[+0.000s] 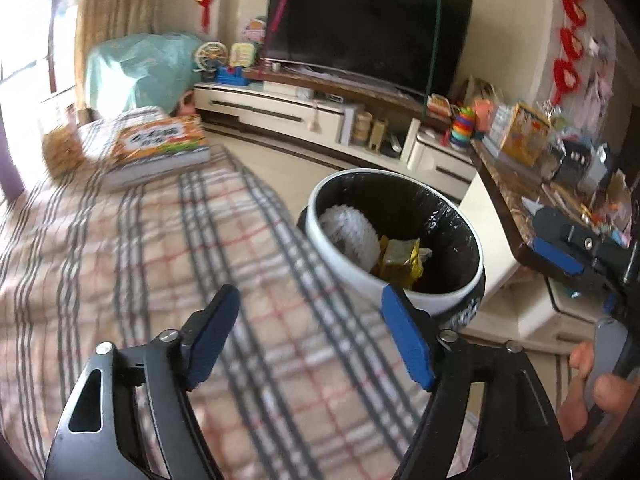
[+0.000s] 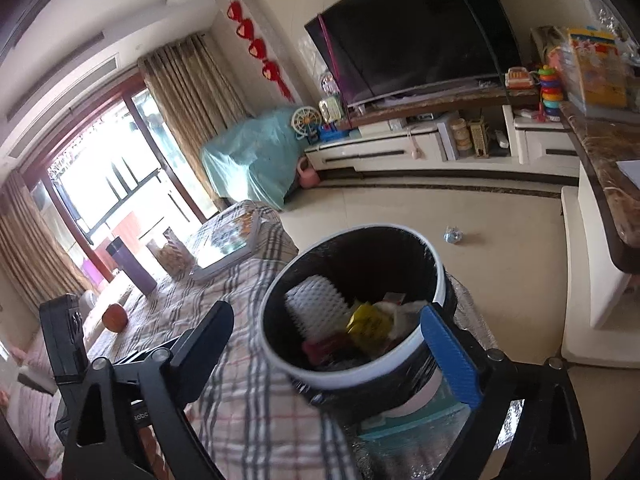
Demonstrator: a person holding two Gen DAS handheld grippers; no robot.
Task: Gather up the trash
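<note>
A white-rimmed trash bin with a black liner stands beside the plaid-covered table; it holds a white spiky foam piece and a yellow wrapper. My left gripper is open and empty, above the table edge, just short of the bin. My right gripper is open and empty, right over the bin; it also shows at the right of the left wrist view. A small crumpled scrap lies on the floor beyond the bin.
A book lies at the table's far end. A purple cup, a snack jar and an orange stand on the table. A cluttered marble-topped counter is right of the bin. A TV on a low cabinet is across the floor.
</note>
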